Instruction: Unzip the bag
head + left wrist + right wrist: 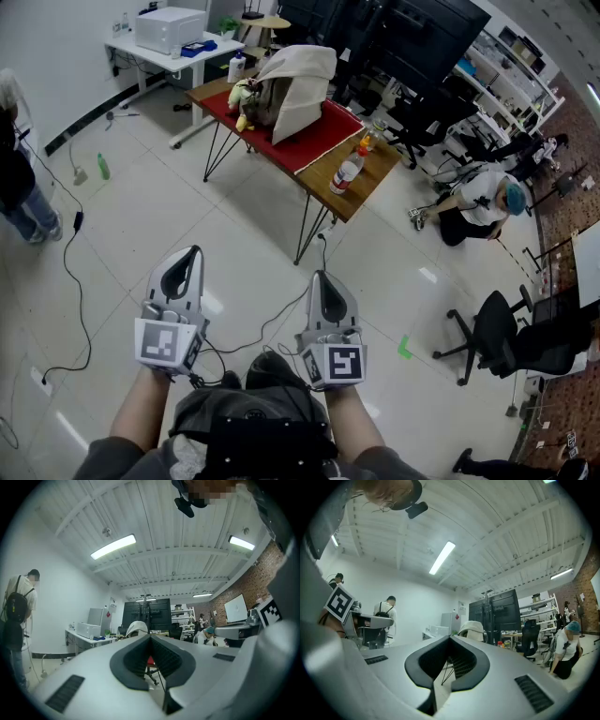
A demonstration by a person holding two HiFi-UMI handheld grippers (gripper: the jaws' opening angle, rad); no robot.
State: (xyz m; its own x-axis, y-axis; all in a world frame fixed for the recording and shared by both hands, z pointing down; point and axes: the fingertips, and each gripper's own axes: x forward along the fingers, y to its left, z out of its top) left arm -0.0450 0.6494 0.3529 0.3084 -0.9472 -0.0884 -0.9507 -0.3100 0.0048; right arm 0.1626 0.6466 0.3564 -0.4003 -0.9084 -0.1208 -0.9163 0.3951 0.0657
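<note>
Left gripper [190, 255] and right gripper [320, 278] are clenched, empty; the cream bag [302, 82] on the far table [367, 183] seems not yet reached.

Open tiled floor [244, 234] separates the left claw [192, 255] and right claw [321, 278], both with jaws together, from the bench [361, 183], which stands well apart from them. Floor obstacles: a black cable [70, 272] trailing at left, a second cable [277, 319] running between the claws, and a green bottle [103, 167]. A plastic bottle [347, 174] occupies the bench's near end; the bag [298, 89] sits further along. An office chair [492, 333] and a crouching person [483, 202] bound the right side.
</note>
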